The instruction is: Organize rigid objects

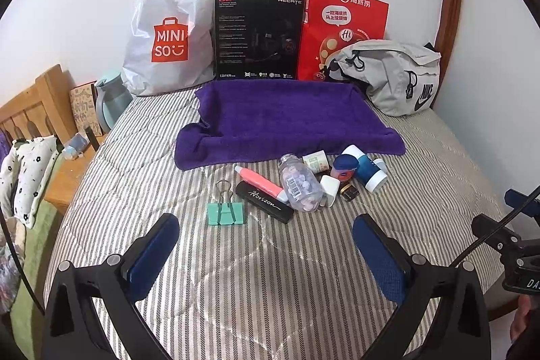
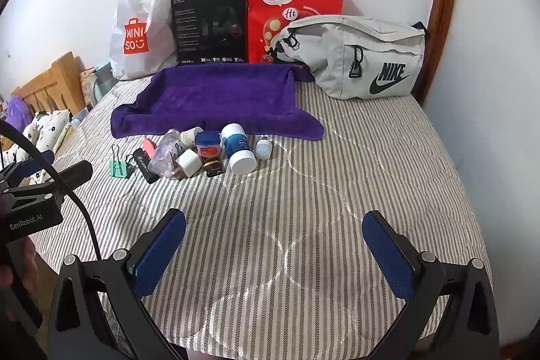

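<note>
Striped bed (image 1: 270, 258), white wall (image 1: 84, 5), purple towel (image 1: 287, 117), both hand-held grippers (image 1: 266, 245) (image 2: 273, 245) spread wide, empty

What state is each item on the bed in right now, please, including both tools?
left tool: open, empty
right tool: open, empty
purple towel: spread flat, nothing on it
clear bottle: lying on its side
blue-and-white bottle: on its side
binder clip: lying flat, handles up
grey Nike bag: zipped

Left gripper (image 1: 266, 245): jaws spread wide, blue pads (image 1: 153, 253) facing inward, nothing between them. Right gripper (image 2: 273, 242): same wide spread, empty. Both held level, side by side, pointing forward.
</note>
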Demonstrator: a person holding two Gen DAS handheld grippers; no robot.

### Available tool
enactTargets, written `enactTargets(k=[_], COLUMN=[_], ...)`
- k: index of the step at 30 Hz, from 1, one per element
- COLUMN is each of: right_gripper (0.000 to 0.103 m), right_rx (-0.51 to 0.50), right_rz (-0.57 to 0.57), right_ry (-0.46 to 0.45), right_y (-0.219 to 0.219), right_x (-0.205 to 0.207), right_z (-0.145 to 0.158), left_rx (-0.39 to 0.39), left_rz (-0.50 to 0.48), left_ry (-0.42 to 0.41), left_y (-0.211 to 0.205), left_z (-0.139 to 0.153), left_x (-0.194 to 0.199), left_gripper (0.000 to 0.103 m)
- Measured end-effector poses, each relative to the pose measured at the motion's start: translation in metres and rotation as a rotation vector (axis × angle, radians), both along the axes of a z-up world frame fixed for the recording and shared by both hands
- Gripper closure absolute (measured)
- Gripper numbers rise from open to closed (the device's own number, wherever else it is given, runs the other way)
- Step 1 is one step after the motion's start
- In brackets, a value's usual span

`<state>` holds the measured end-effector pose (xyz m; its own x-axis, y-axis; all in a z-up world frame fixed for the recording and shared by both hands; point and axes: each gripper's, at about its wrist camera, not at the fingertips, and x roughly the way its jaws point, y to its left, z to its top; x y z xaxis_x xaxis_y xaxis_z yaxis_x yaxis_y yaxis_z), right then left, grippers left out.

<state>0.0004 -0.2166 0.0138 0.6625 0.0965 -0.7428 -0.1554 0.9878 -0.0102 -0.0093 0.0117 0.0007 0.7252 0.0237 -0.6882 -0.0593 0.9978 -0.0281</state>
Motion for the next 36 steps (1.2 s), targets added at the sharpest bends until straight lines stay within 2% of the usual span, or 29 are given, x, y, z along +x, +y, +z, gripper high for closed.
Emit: enactTargets(k=[24, 31, 36], right_gripper=[0.0, 0.0, 0.0], right_rx=[0.003, -0.008, -0.012], right_rz=[0.006, 0.002, 0.005], right_ry=[0.009, 0.03, 0.047], right_y=[0.001, 0.001, 0.002], right_x=[0.004, 0.011, 0.016], right_z=[-0.004, -0.014, -0.022], left_rx=[0.002, 0.008, -0.007], left_rz=[0.016, 0.05, 0.094], left_ry=[-0.002, 0.02, 0.075], left_y=[0.007, 0.021, 0.04], left_z=[0.002, -0.011, -0.033], left_x=[0.001, 0.009, 0.023], left_gripper=[0.0, 0.0, 0.0])
